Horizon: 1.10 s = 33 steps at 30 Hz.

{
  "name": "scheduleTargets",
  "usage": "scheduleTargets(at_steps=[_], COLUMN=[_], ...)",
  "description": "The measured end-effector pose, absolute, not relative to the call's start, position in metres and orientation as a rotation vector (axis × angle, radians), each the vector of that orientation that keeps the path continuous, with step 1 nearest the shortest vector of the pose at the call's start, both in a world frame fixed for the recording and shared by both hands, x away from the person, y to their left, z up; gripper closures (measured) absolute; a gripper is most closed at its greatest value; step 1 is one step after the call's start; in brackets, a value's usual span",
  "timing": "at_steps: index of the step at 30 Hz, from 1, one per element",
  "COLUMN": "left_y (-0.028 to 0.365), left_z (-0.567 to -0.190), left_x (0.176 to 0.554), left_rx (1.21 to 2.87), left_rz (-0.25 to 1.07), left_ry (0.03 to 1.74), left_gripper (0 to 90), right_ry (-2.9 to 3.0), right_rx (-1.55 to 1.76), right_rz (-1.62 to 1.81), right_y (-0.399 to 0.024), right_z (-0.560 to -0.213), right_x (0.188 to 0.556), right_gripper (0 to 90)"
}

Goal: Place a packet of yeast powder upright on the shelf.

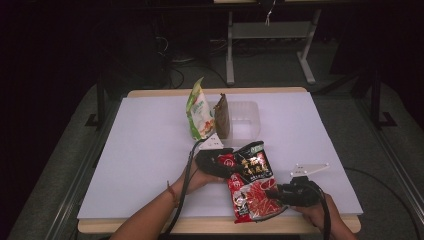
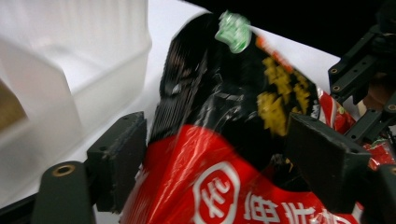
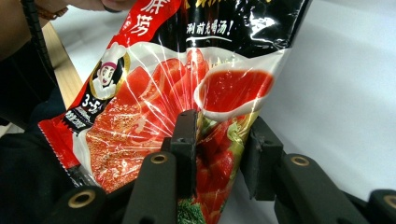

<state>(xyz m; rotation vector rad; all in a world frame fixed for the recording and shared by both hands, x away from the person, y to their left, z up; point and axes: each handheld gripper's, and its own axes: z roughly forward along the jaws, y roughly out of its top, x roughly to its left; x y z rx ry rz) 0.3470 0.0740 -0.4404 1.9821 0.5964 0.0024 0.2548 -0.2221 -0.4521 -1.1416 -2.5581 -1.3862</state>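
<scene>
Where legible, red pouch [image 3: 187, 84], "3-5" printed

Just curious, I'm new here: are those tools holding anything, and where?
Both hold the red and black packet: left tool at its upper left edge, right tool at its lower right edge.

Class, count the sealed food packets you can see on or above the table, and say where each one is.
3. The red and black packet is held between both grippers near the front edge. The green packet and brown packet stand by the clear tub; others may be hidden.
</scene>
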Motion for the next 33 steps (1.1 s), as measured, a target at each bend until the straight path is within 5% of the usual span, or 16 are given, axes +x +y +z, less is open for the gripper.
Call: scheduleTargets(at_steps=[9,19,21,25,33], left_y=[0.068,0.081,0.080,0.077,0.083], left_z=[-0.452,-0.438,-0.435,-0.422,-0.400], left_x=[0.354,0.355,0.352,0.343,0.331], left_rx=[2.057,1.918,1.886,1.839,1.756], left_rz=[-0.154,-0.204,-0.194,-0.147,0.004], left_ry=[0.526,0.493,0.502,0.489,0.528], left_gripper=[19.9,70.6,73.4,77.0,78.8], right_ry=[-2.611,-2.652,-2.662,-2.696,-2.735], right_rx=[-1.114,-1.088,-1.098,-1.081,-1.122], right_rz=[-1.401,-1.435,-1.464,-1.497,-1.576], right_y=[-0.220,-0.219,-0.220,-0.223,-0.252], right_z=[-0.450,-0.447,-0.444,-0.437,-0.424], right_x=[0.252,0.251,0.250,0.245,0.239], right_gripper=[68.5,59.0,55.8,35.5,30.0])
